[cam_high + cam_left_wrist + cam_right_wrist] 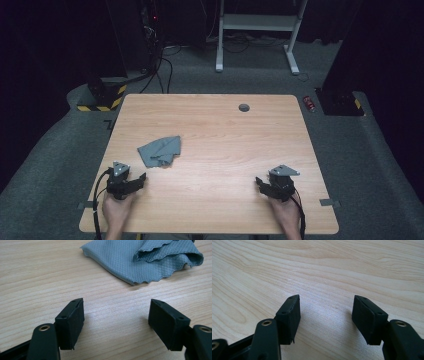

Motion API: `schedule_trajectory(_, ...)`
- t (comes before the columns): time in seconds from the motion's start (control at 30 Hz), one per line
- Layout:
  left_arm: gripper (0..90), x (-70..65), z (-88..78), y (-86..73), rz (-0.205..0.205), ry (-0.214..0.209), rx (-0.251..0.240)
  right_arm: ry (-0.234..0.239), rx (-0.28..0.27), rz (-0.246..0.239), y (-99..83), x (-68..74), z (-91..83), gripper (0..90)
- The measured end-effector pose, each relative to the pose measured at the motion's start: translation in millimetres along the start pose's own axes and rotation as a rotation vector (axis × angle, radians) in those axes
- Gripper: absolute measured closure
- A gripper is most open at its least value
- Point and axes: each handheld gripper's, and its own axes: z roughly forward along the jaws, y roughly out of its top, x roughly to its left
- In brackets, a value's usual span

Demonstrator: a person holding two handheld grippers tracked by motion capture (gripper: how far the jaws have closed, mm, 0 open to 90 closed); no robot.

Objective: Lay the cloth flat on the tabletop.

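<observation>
Left claw (116, 315) gaping, empty | grey cloth (147, 258) cut off above

No readable words, brand names, labels or numbers anywhere. Only sign-like marking: yellow-and-black warning stripes on a stand base (102, 100) left of the table, and a smaller patch on another base (357, 103) at right.

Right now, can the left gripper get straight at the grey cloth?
Probably yes: the left gripper stands open, the crumpled grey cloth lies just ahead of it, and only bare table lies between them.
</observation>
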Motion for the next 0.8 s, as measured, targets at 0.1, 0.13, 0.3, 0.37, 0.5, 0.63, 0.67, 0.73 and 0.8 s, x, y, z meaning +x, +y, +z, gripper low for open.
schedule_trajectory(0.1, 29.4, 0.0, 0.0, 0.0, 0.001, 0.000, 0.000, 0.000, 0.000, 0.001, 0.0, 0.0, 0.0, 39.6)
schedule_trajectory(0.13, 29.4, 0.1, -0.1, 0.1, 0.001, -0.001, 0.002, -0.001, 0.001, 0.001, 0.0, -0.1, 0.1, 39.1)
schedule_trajectory(0.3, 28.2, -0.2, 0.4, 0.3, 0.004, -0.004, 0.003, -0.001, 0.001, 0.002, 0.1, -0.2, 0.1, 38.9)
schedule_trajectory(0.37, 26.7, -0.5, 0.6, 0.6, 0.008, -0.007, 0.005, -0.001, 0.002, 0.003, 0.2, -0.1, 0.1, 38.7)
schedule_trajectory(0.5, 25.5, 0.1, 0.9, 0.8, 0.011, -0.013, 0.005, -0.003, 0.002, 0.004, 0.2, -0.2, 0.2, 38.3)
schedule_trajectory(0.63, 21.7, -1.3, 1.7, 1.4, 0.015, -0.020, 0.013, -0.003, 0.002, 0.002, 0.4, -0.4, 0.4, 38.1)
schedule_trajectory(0.67, 21.2, -1.5, 1.9, 1.4, 0.014, -0.020, 0.014, -0.003, 0.002, 0.002, 0.4, -0.3, 0.4, 38.1)
schedule_trajectory(0.73, 20.5, -0.5, 1.9, 1.5, 0.008, -0.024, 0.011, -0.003, 0.002, 0.002, 0.4, -0.4, 0.4, 38.1)
schedule_trajectory(0.8, 20.5, 0.3, 2.0, 1.8, -0.004, -0.028, 0.007, -0.003, 0.002, 0.002, 0.4, -0.4, 0.4, 38.1)
